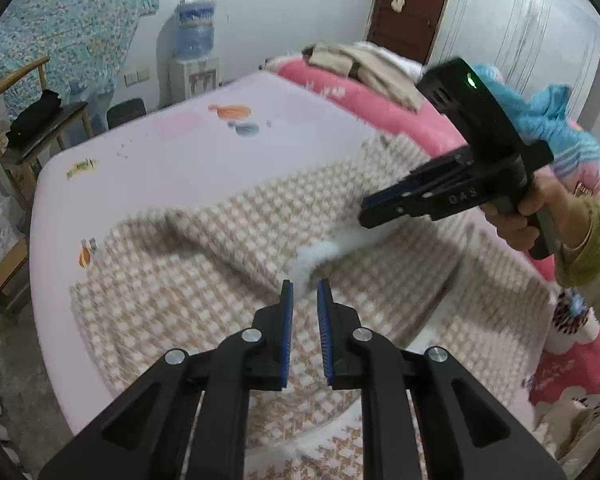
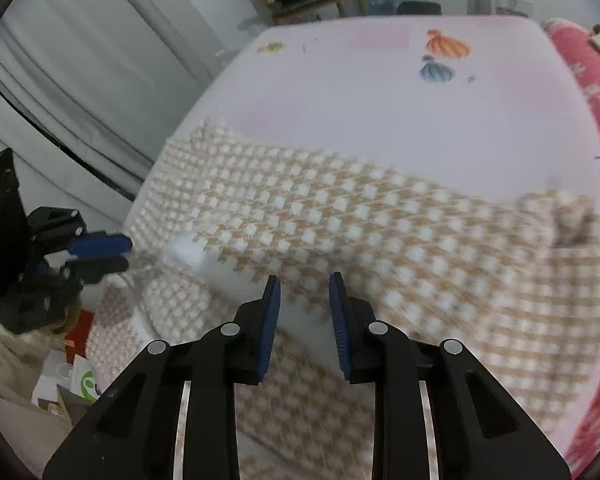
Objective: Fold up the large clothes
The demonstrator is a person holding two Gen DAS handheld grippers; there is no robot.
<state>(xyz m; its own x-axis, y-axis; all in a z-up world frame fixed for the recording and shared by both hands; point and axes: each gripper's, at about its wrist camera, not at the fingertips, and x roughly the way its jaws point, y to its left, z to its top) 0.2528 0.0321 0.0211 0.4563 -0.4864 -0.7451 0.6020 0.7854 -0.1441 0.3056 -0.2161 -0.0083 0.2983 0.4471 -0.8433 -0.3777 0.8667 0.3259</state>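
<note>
Your left tool (image 1: 304,284) hung over the checked garment (image 1: 204,240), pads apart, nothing gripped. The garment lay rumpled on the bed (image 1: 172,152), its white lining (image 1: 320,252) turned up near the middle. Your right tool (image 2: 305,280) was apart too, empty. Judgement: pinch one layer at the edge, both sides level, then lift evenly.

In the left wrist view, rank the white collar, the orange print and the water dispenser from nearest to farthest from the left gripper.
1. White collar, just past the left gripper.
2. Orange print, mid-bed, ahead and left.
3. Water dispenser, against the far wall.
</note>
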